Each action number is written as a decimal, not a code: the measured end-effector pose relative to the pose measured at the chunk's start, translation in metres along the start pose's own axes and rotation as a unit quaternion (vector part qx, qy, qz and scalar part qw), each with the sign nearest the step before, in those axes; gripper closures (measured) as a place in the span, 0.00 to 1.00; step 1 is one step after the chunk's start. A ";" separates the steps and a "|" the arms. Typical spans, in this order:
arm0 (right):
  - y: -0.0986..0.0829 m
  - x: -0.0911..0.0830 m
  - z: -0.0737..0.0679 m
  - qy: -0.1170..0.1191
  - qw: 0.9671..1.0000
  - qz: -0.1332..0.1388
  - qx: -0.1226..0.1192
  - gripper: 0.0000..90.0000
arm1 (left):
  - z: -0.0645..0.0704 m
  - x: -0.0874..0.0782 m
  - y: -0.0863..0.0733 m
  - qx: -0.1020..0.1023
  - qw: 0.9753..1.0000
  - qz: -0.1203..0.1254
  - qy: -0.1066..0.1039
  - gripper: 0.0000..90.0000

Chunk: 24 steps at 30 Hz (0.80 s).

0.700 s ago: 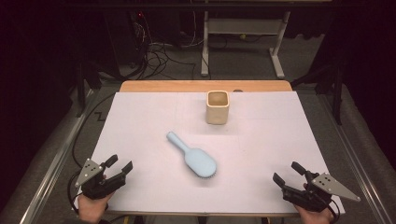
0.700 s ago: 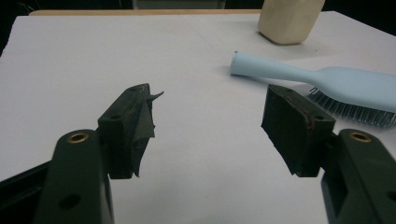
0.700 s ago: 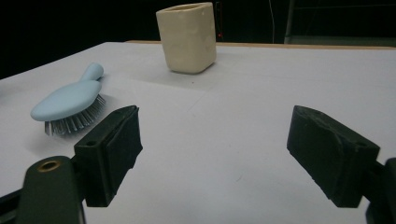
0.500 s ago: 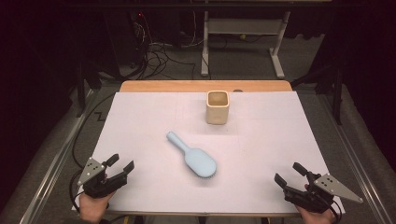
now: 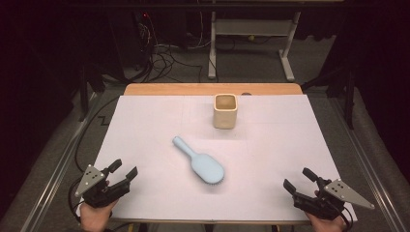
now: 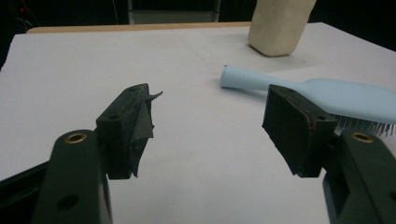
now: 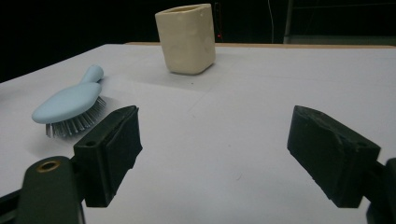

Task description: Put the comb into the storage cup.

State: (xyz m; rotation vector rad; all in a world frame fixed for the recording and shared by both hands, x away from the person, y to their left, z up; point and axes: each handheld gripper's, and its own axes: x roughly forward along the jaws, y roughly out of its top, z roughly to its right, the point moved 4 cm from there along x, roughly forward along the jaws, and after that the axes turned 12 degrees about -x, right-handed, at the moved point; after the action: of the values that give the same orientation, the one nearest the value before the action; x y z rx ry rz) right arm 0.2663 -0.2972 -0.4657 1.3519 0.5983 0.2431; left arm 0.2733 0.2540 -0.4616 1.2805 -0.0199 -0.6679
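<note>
Start position: left tool (image 5: 124, 170) and right tool (image 5: 298, 179) parked at near corners, jaws spread, empty. Light-blue plastic hairbrush (image 5: 200, 161) lying bristles-down mid-surface, before cream square ceramic cup (image 5: 225, 110). Next, probably: reaching in for the handle.

Light-blue hairbrush (image 5: 202, 163) lies bristles-down mid-table, near upright cream cup (image 5: 225, 111).

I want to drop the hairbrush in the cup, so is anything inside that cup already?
The beige cup stands upright and open-topped; the high view shows only its shadowed upper inside, with nothing sticking out. Its bottom is hidden by the walls.
</note>
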 end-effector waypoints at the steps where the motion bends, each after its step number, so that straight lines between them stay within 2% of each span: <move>1: 0.000 0.000 -0.001 0.001 1.000 0.001 -0.001 0.20 | 0.001 0.000 0.001 0.000 1.000 0.002 -0.002 0.37; 10: 0.001 0.003 -0.002 0.008 1.000 0.000 -0.004 0.20 | 0.008 0.000 0.004 0.008 1.000 -0.005 -0.014 0.37; 16: 0.002 0.004 -0.002 0.011 1.000 -0.001 -0.006 0.20 | 0.013 0.002 0.008 -0.001 1.000 -0.008 -0.023 0.39; 24: 0.002 0.006 -0.002 0.012 1.000 -0.001 -0.007 0.20 | 0.021 0.008 0.016 0.005 0.999 -0.017 -0.030 0.40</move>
State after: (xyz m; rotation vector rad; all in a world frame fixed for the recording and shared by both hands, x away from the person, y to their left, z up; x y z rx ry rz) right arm 0.2704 -0.2921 -0.4661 1.3370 0.6176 0.2609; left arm 0.2796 0.2340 -0.4440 1.2733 -0.0503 -0.7367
